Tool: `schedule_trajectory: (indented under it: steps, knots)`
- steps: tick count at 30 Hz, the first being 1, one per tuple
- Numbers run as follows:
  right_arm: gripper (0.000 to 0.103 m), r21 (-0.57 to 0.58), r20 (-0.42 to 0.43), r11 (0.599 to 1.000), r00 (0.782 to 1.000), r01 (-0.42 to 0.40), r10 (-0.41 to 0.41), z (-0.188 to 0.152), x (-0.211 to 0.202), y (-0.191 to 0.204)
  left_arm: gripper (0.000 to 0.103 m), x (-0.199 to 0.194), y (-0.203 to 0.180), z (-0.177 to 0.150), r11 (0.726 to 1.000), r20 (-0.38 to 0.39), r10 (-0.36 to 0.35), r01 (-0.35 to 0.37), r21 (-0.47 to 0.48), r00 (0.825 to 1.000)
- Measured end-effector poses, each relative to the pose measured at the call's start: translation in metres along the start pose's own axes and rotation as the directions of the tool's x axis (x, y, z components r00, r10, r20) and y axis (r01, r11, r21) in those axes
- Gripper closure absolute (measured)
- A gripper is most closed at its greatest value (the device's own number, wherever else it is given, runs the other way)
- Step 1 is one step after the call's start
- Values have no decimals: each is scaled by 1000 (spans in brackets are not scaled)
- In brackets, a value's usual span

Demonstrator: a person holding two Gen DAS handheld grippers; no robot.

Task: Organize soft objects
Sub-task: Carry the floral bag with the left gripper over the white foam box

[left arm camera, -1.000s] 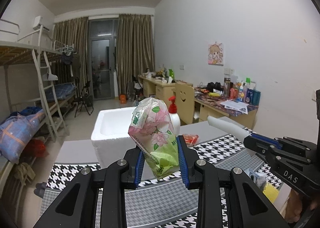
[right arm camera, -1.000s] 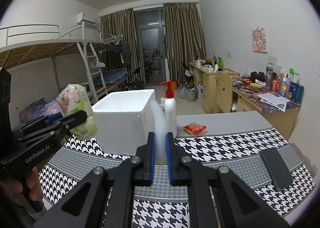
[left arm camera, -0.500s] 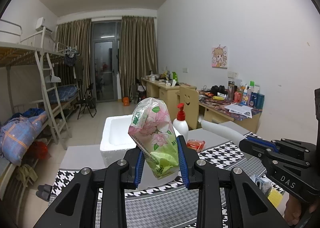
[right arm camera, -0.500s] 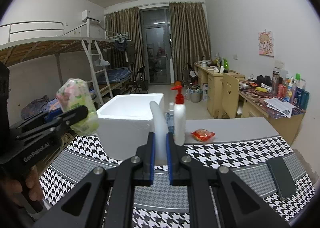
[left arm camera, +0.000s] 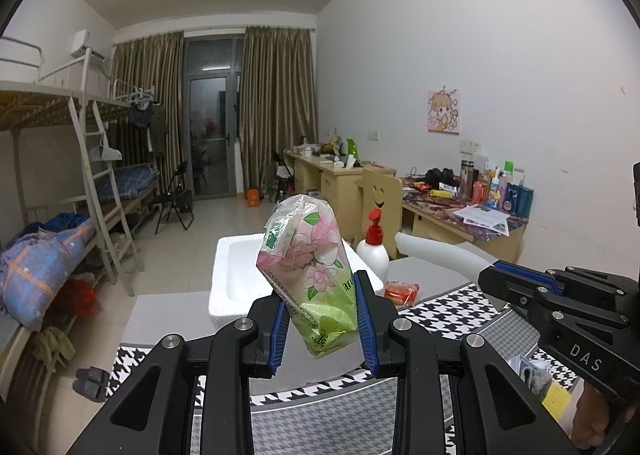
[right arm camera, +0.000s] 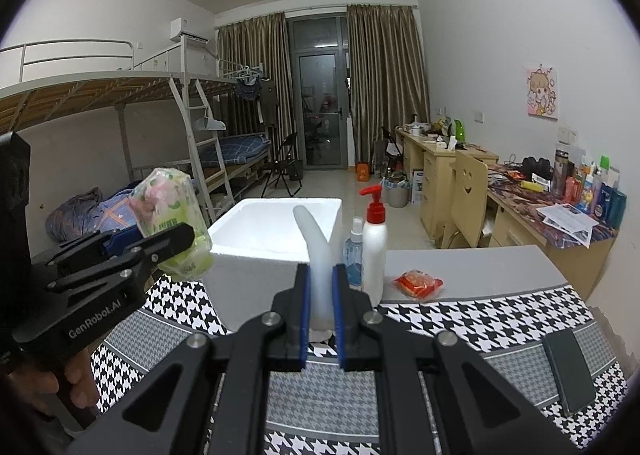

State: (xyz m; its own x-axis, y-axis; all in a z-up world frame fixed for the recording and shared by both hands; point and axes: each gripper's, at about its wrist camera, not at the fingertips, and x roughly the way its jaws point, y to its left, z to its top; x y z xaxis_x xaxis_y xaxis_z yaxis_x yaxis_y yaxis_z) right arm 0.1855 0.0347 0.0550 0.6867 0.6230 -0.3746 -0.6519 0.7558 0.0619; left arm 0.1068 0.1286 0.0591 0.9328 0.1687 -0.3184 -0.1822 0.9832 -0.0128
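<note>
Blue rubber pads on the left gripper point(left arm camera: 320, 323) are clenched on a floral tissue pack point(left arm camera: 310, 275), gripped low on its green end, top leaning left, held in the air in front of the white foam box point(right arm camera: 276, 239). Right gripper point(right arm camera: 320, 315) is clamped on a white soft tube point(right arm camera: 316, 255), curved, tip up, held above the table. Both items are airborne, neither in the box yet. My read: the step is carry-and-drop into the foam box, roughly mid-task. To do it well: bring one gripper over the box opening at a time so they don't collide, lower past the rim before releasing, and keep the squeeze light since the pack is visibly deforming. Watch the red-pump bottle point(right arm camera: 374, 243) and small blue spray bottle point(right arm camera: 354, 255) standing just right of the box; easy to knock over. An orange snack packet point(right arm camera: 418, 281) lies further right, likely the next pick. A black phone point(right arm camera: 568, 371) sits near the right edge of the table point(right arm camera: 480, 319), which has a houndstooth cover. Dorm room: bunk bed point(right arm camera: 120, 95) left, desks right, curtains at back.
</note>
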Motion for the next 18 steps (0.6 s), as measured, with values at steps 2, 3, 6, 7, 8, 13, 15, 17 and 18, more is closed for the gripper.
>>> schedule_trajectory:
  steps: [2,3,6,7,8,13,15,17,18]
  knots:
    - [90,-5,-2,1000,1000,0,0,3,3,2,71,1,2,1,1000,0,-3,3,-3,1000]
    - [90,-7,-3,1000,1000,3,-3,5,5,3,71,4,1,4,1000,-3,-2,2,-2,1000]
    - [90,-17,-5,1000,1000,8,-8,9,8,8,71,5,2,6,1000,-4,0,0,0,1000]
    - [90,-22,-3,1000,1000,9,-9,10,9,9,71,5,2,5,1000,-6,0,0,1,1000]
    - [90,-26,-2,1000,1000,9,-10,12,10,10,71,5,2,6,1000,-6,-1,1,3,1000]
    - [90,-35,-6,999,1000,8,-9,16,16,13,71,16,8,12,1000,-12,0,0,-11,1000]
    - [90,-32,-10,999,1000,5,-6,16,19,14,71,23,11,15,1000,-21,5,-5,-10,1000]
    - [90,-32,-14,1000,1000,0,-1,19,22,15,71,30,14,17,1000,-34,7,-7,-13,999]
    - [90,-28,-13,1000,1000,3,-3,21,24,15,71,33,16,18,1000,-35,7,-7,-16,999]
